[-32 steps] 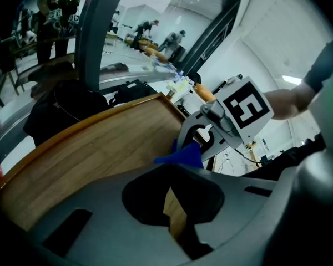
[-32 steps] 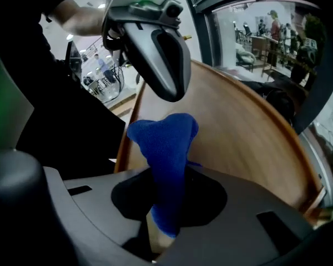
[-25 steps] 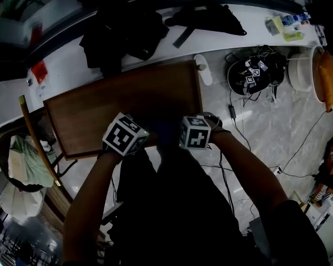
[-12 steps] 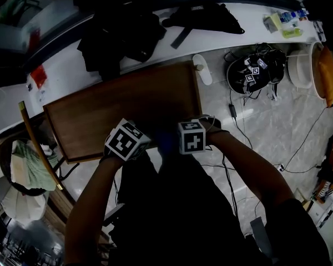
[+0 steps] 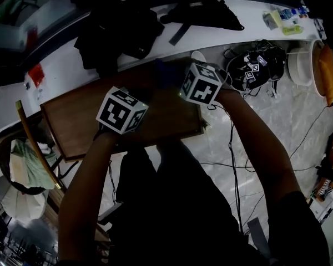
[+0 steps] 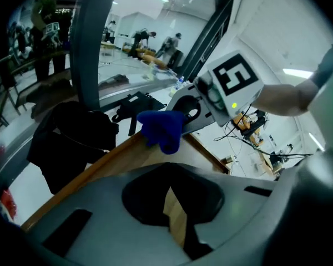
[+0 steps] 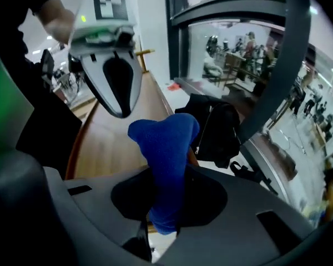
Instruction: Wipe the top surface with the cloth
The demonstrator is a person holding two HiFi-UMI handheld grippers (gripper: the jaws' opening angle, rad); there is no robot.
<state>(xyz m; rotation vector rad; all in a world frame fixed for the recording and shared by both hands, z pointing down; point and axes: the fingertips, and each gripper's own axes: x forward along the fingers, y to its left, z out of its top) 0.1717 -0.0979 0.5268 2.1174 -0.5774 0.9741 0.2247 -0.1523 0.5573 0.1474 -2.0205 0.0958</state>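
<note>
Cloth end partly hidden inside the pinching right gripper; left gripper pressed together, empty, over the wooden top.

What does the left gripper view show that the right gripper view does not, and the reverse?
Only the left gripper view: the right gripper seen from outside, with cables on the floor behind it. Only the right gripper view: the left gripper seen from outside, above the wood. Both: the blue cloth held by the right gripper, the wooden top and a black jacket.
</note>
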